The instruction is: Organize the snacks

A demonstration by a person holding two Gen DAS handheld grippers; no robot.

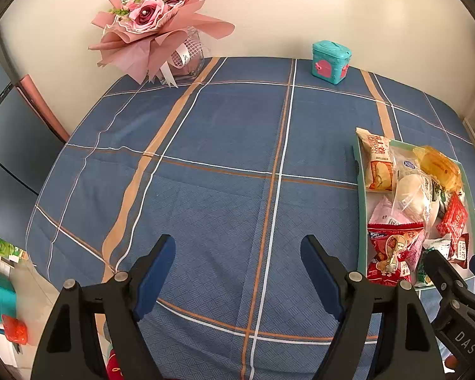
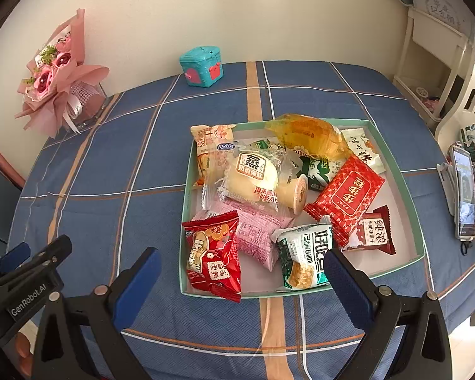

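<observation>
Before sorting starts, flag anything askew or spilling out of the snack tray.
The snacks lie jumbled and overlapping in the tray. The beige packet at its far left corner pokes over the rim, and the red packet overhangs the near edge. Nothing looks torn or spilled.

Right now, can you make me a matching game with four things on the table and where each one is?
Things:
1. flower bouquet
2. teal box
3. red snack bag
4. phone

Places:
A. inside the tray, near front corner
B. far left corner of the table, by the wall
C. right edge of the table, outside the tray
D. back of the table, against the wall, middle

Pairs: 1-B, 2-D, 3-A, 4-C
</observation>
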